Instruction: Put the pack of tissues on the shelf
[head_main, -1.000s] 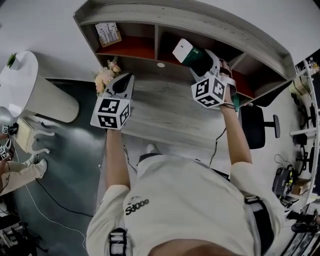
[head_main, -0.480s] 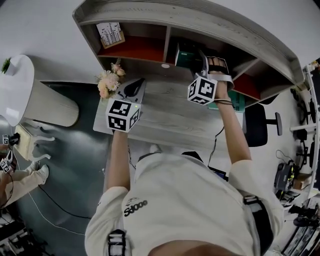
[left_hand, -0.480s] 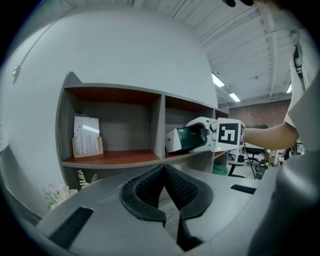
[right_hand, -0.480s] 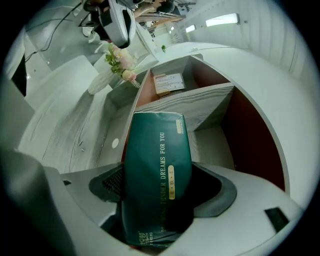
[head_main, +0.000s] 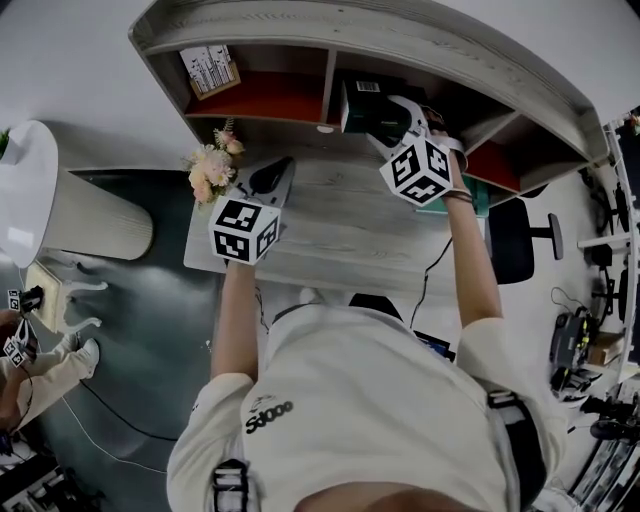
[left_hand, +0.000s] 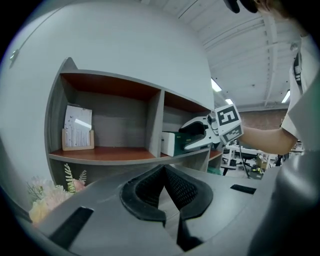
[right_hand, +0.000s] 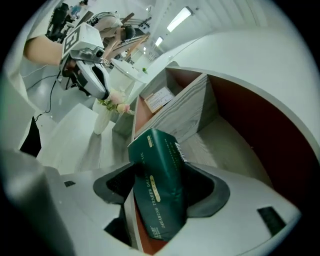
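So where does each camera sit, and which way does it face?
Head view: head-mounted, down at the shelf; torso and arms show.
Left gripper view: on the left gripper, along shut jaws at the shelf.
Right gripper view: on right gripper, facing the shelf; jaws, just closing, grip the pack of tissues.
Shared: each gripper view shows the other gripper.

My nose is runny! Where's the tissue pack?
The pack is top-centre in the head view, at the shelf's middle compartment, between the right gripper's jaws, which just closed further.
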